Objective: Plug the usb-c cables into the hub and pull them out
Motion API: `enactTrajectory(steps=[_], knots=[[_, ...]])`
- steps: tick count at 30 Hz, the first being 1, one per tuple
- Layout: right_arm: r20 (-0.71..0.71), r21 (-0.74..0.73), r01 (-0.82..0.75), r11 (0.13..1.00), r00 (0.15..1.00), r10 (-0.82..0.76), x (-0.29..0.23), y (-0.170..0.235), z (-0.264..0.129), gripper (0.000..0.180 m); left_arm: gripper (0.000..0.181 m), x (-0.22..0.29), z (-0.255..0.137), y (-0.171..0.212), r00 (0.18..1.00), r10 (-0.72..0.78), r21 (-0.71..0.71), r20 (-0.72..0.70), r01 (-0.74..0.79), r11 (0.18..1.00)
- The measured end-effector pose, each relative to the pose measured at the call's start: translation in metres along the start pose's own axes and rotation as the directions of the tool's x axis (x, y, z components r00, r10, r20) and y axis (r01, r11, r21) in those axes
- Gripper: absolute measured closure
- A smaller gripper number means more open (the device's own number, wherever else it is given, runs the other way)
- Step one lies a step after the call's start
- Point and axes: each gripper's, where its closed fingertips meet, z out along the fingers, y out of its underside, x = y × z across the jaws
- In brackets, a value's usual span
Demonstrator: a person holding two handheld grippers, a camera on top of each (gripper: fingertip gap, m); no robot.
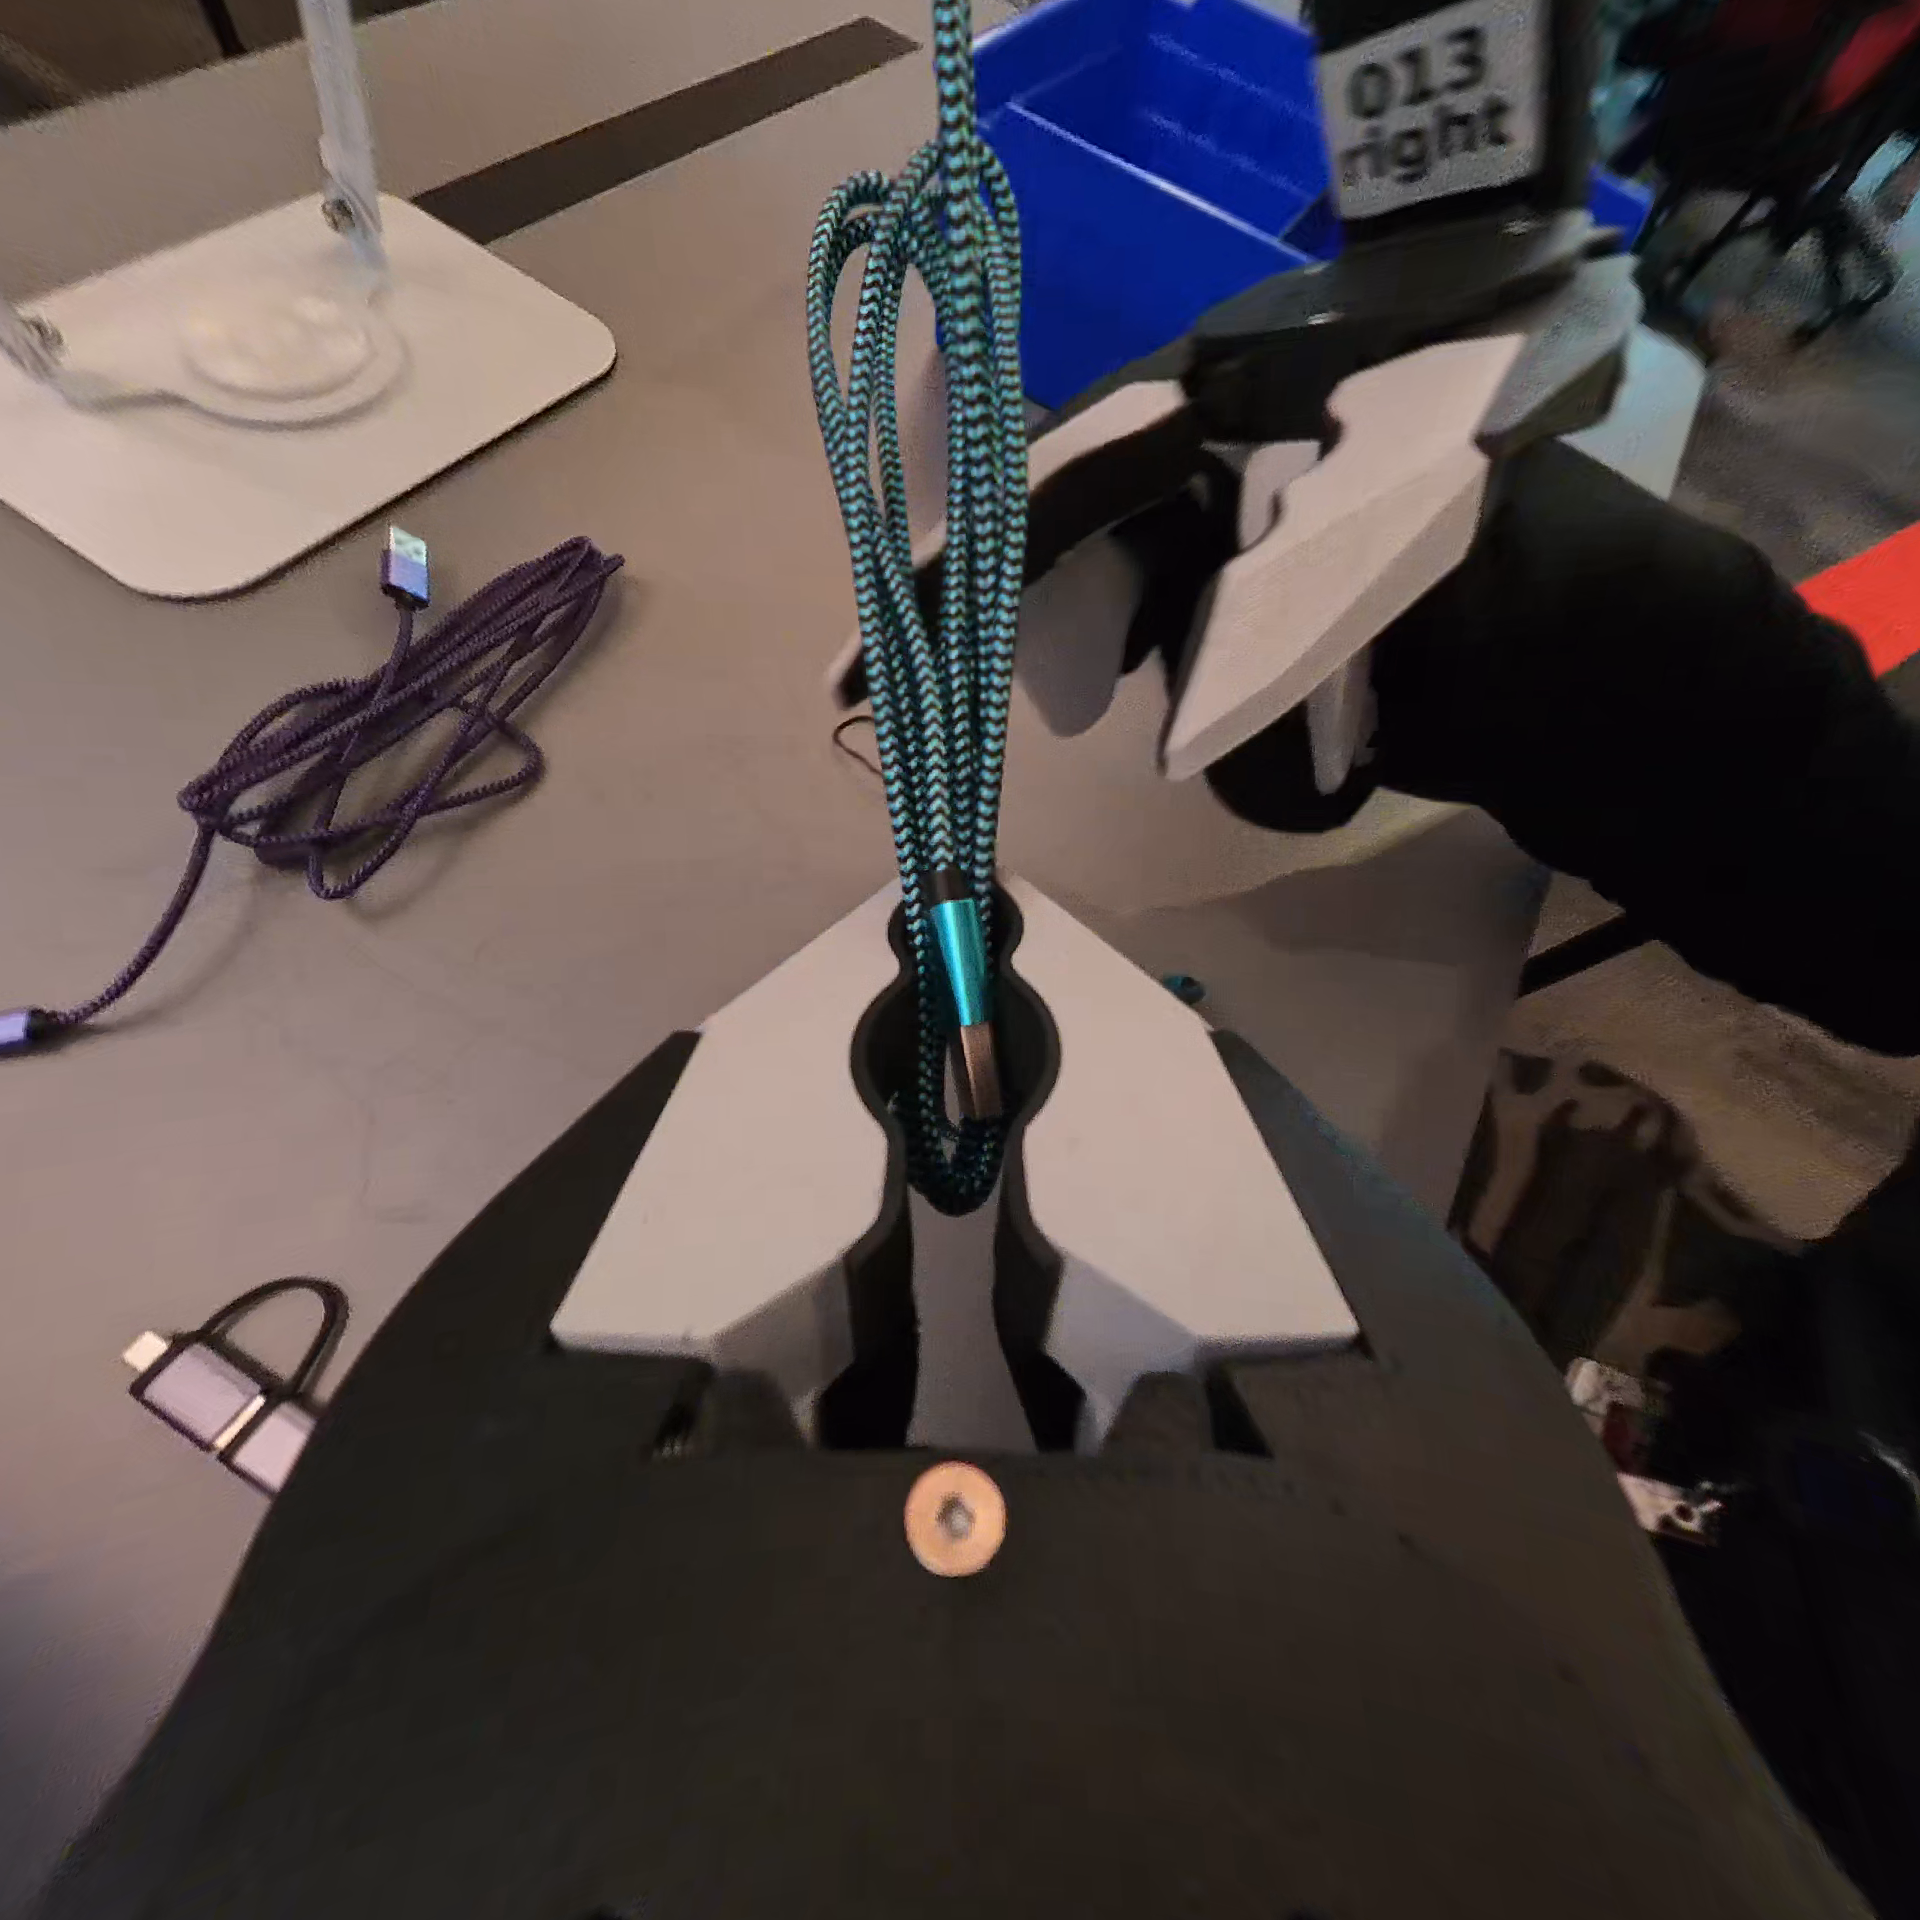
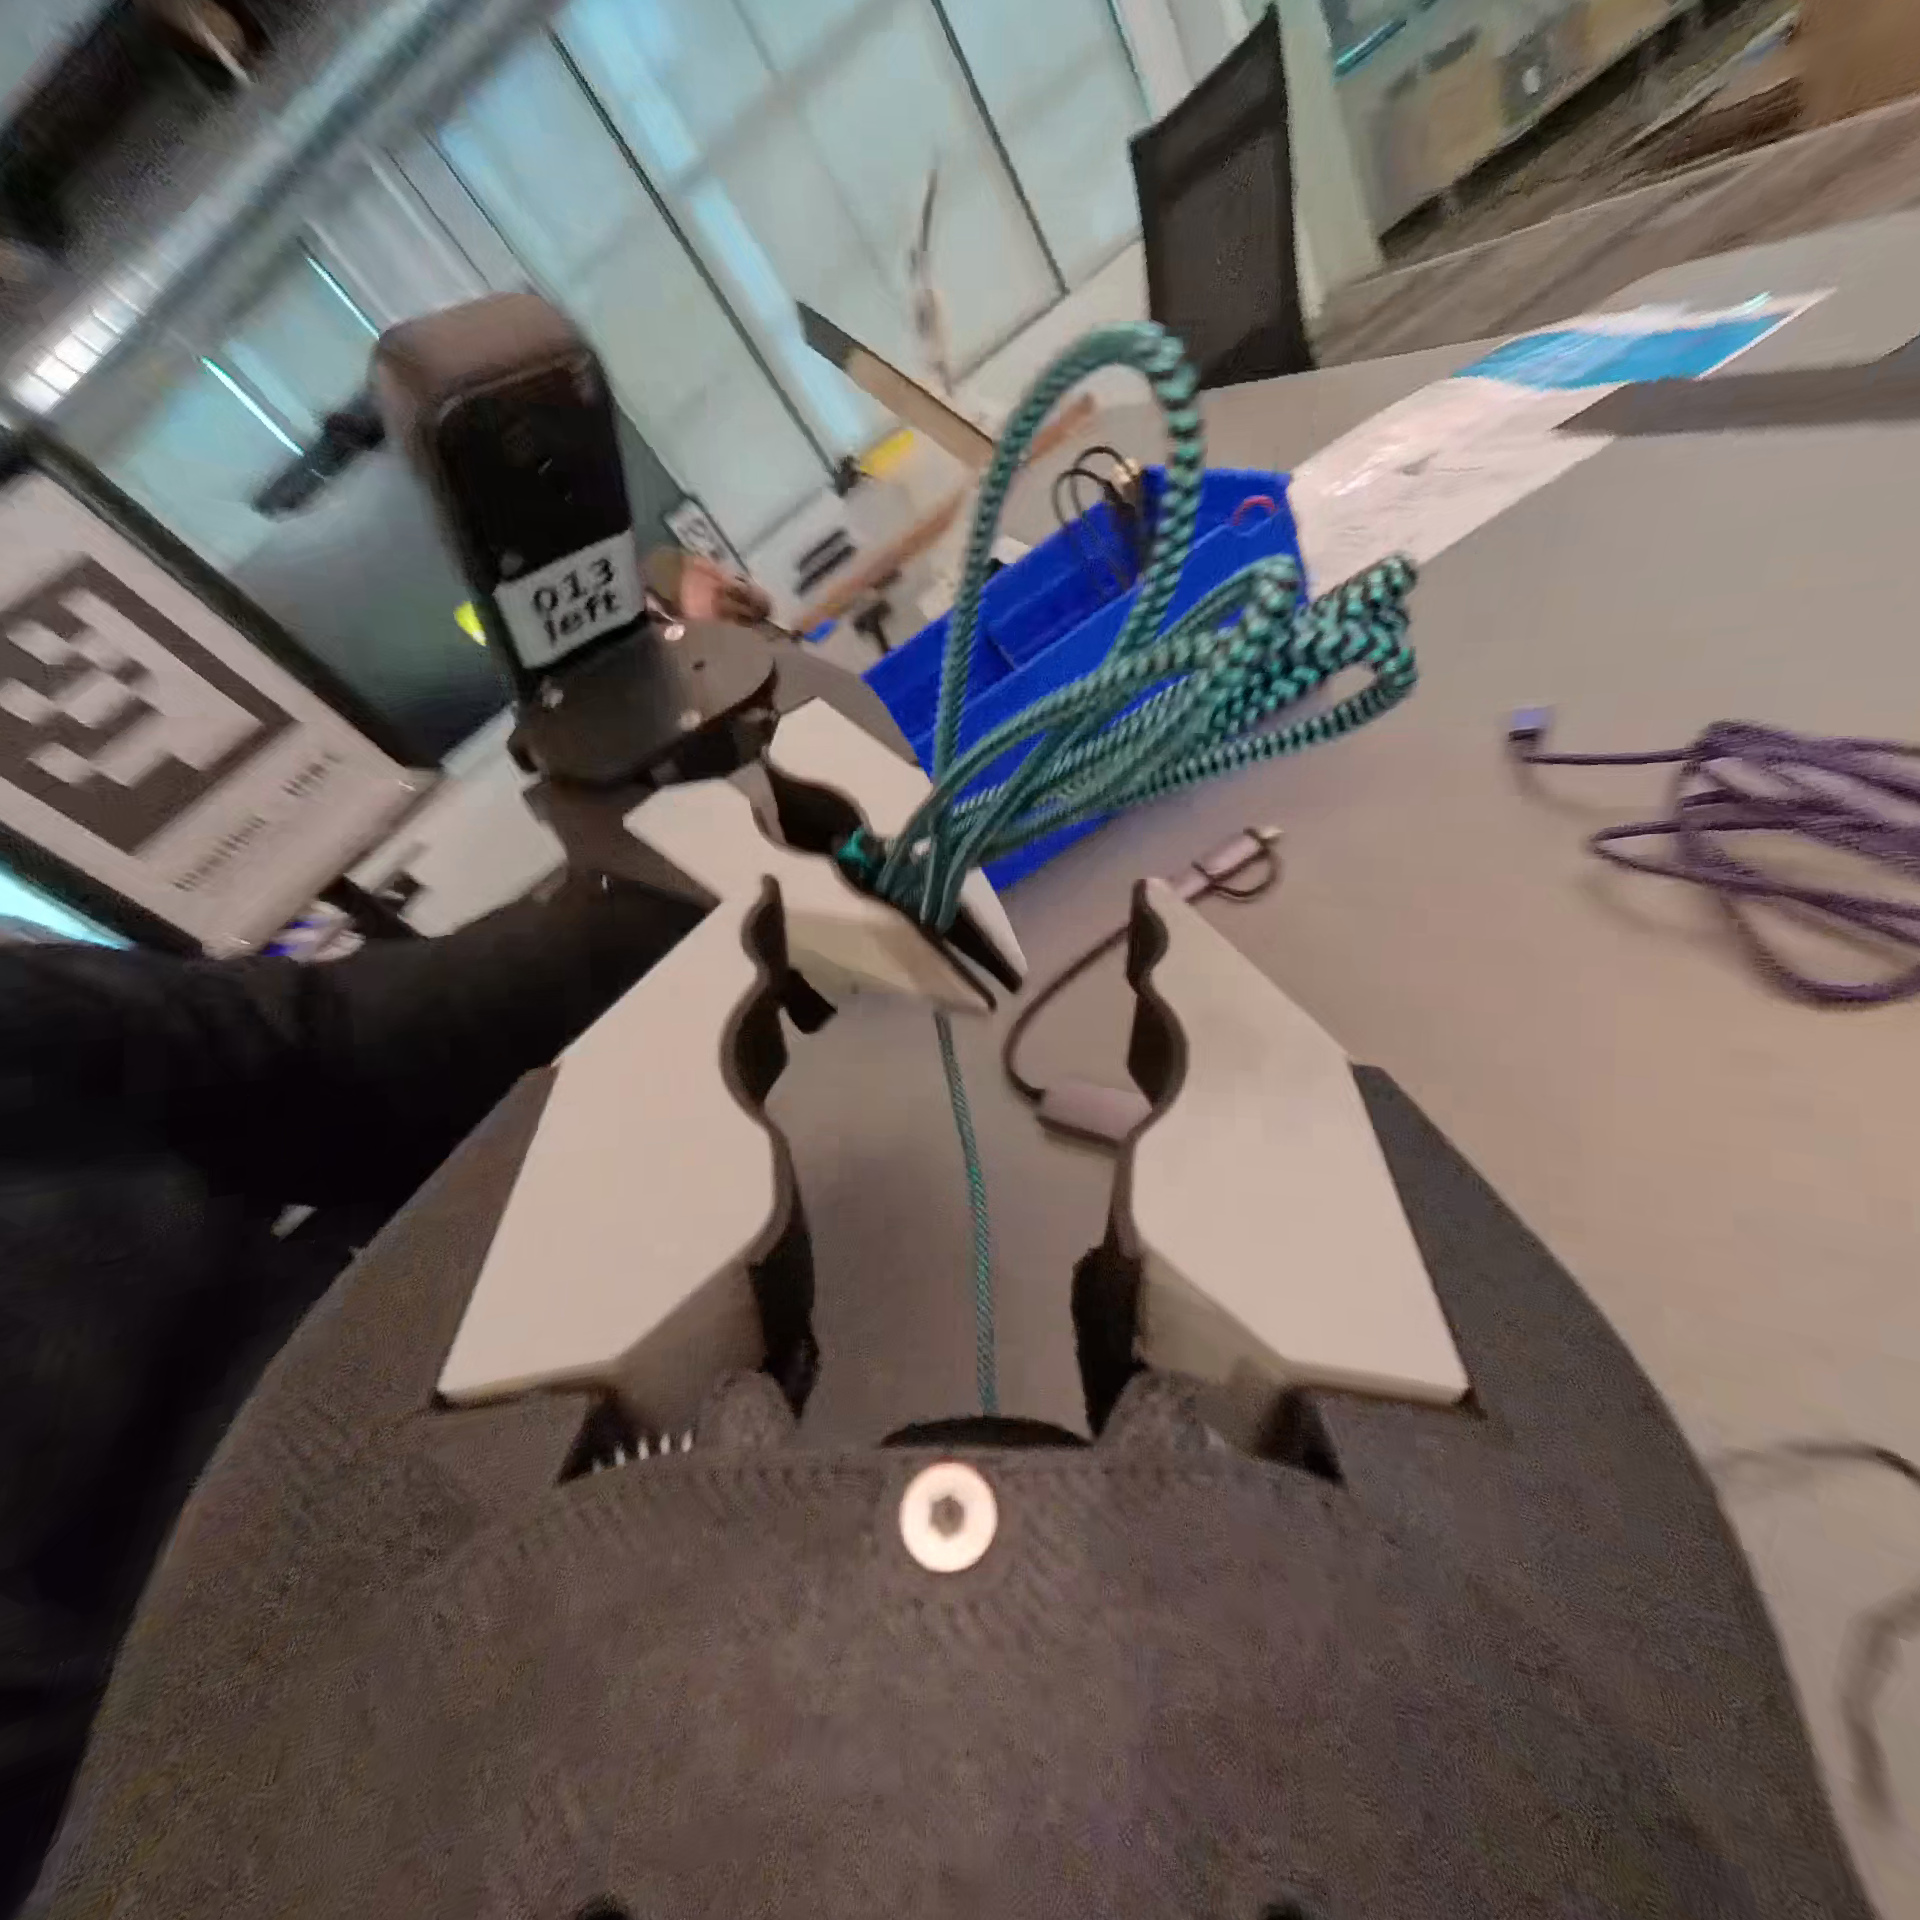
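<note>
Teal-black braided cable [image 1: 935, 582], purple cable [image 1: 384, 727], blue bin [image 1: 1132, 197].

The teal cable [image 1: 935, 582] runs off the top edge in the left wrist view, so its upper end is lost. Its looped bottom sinks between the left tool [image 1: 956, 904] fingers, partly hidden. The purple cable [image 1: 364, 727] leaves by the left edge, its far plug cut off. The small grey hub [image 1: 223, 1397] is half covered by the tool's black body. In the right wrist view the background is smeared, and the blue bin [image 2: 1039, 665] contents are too blurred to tell.
</note>
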Motion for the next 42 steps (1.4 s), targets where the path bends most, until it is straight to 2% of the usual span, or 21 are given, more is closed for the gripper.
enactTrajectory(steps=[1,5,6,8,10,12,13,16,18,20,24,26,28,29,31,33,35,37,40,42], knots=[[0.051,0.018,-0.024,1.0,0.998,0.023,-0.004,0.0,0.005,0.115,0.176,0.007,0.003,0.001,1.0,0.024,-0.015,-0.006,-0.024,1.0],[0.229,0.166,-0.123,0.978,0.97,0.083,-0.014,-0.02,0.003,0.164,0.176,0.018,0.008,-0.003,0.999,0.039,0.002,-0.036,-0.039,0.999],[0.239,0.175,-0.125,0.977,0.968,0.081,-0.013,-0.02,0.003,0.171,0.175,0.017,0.009,-0.002,0.999,0.027,-0.002,-0.045,-0.027,1.0],[0.232,0.184,-0.11,0.977,0.971,0.065,-0.01,-0.018,0.004,0.175,0.172,0.014,0.012,0.002,0.998,0.008,-0.027,-0.057,-0.009,1.0],[0.191,0.182,-0.088,0.979,0.98,0.053,-0.006,-0.016,0.006,0.176,0.154,0.007,0.009,0.0,0.999,-0.012,-0.051,-0.03,0.011,0.999],[0.125,0.202,-0.063,0.977,0.991,0.039,0.001,-0.019,0.005,0.177,0.132,-0.004,0.004,-0.01,0.995,0.051,-0.046,0.083,-0.047,0.998],[0.117,0.207,-0.077,0.975,0.992,0.053,0.003,-0.02,0.004,0.176,0.128,-0.006,0.003,-0.013,0.986,0.102,-0.063,0.132,-0.095,0.994],[0.104,0.23,-0.119,0.966,0.99,0.097,0.008,-0.024,0.005,0.177,0.131,-0.009,0.011,-0.014,0.926,0.275,-0.172,0.258,-0.236,0.956],[0.099,0.239,-0.138,0.961,0.988,0.117,0.009,-0.025,0.008,0.177,0.141,-0.018,0.013,-0.017,0.86,0.362,-0.221,0.36,-0.298,0.928],[0.098,0.254,-0.154,0.955,0.986,0.134,0.007,-0.027,0.01,0.176,0.145,-0.026,0.016,-0.019,0.817,0.399,-0.244,0.417,-0.322,0.915],[0.091,0.293,-0.194,0.936,0.98,0.175,0.008,-0.029,0.011,0.176,0.168,-0.033,0.019,-0.019,0.729,0.478,-0.275,0.489,-0.391,0.878],[0.101,0.297,-0.212,0.931,0.977,0.19,0.01,-0.029,0.012,0.176,0.172,-0.036,0.018,-0.019,0.687,0.513,-0.301,0.515,-0.415,0.858],[0.104,0.292,-0.209,0.933,0.977,0.187,0.01,-0.03,0.012,0.174,0.172,-0.036,0.017,-0.019,0.697,0.509,-0.296,0.505,-0.414,0.861],[0.108,0.279,-0.204,0.939,0.978,0.18,0.009,-0.029,0.013,0.168,0.174,-0.037,0.016,-0.019,0.705,0.504,-0.3,0.499,-0.405,0.864],[0.125,0.231,-0.209,0.95,0.975,0.184,0.005,-0.026,0.011,0.141,0.174,-0.039,0.012,-0.02,0.73,0.486,-0.289,0.481,-0.392,0.874],[0.086,0.213,-0.159,0.964,0.986,0.143,0.008,-0.025,0.0,0.135,0.174,-0.043,0.005,-0.019,0.755,0.46,-0.28,0.467,-0.367,0.887],[0.024,0.157,-0.082,0.984,0.997,0.08,0.013,-0.02,-0.016,0.133,0.175,-0.046,-0.002,-0.019,0.788,0.429,-0.253,0.442,-0.349,0.902],[-0.088,0.072,0.031,0.997,0.996,-0.025,0.025,-0.013,-0.039,0.141,0.174,-0.052,-0.011,-0.016,0.79,0.42,-0.266,0.447,-0.331,0.905],[-0.321,-0.148,0.181,0.972,0.921,-0.22,0.058,0.003,-0.076,0.146,0.175,-0.054,-0.02,-0.01,0.801,0.427,-0.285,0.42,-0.33,0.9],[-0.372,-0.297,0.202,0.933,0.876,-0.308,0.073,0.02,-0.093,0.148,0.175,-0.052,-0.023,-0.006,0.796,0.465,-0.319,0.388,-0.357,0.878]])
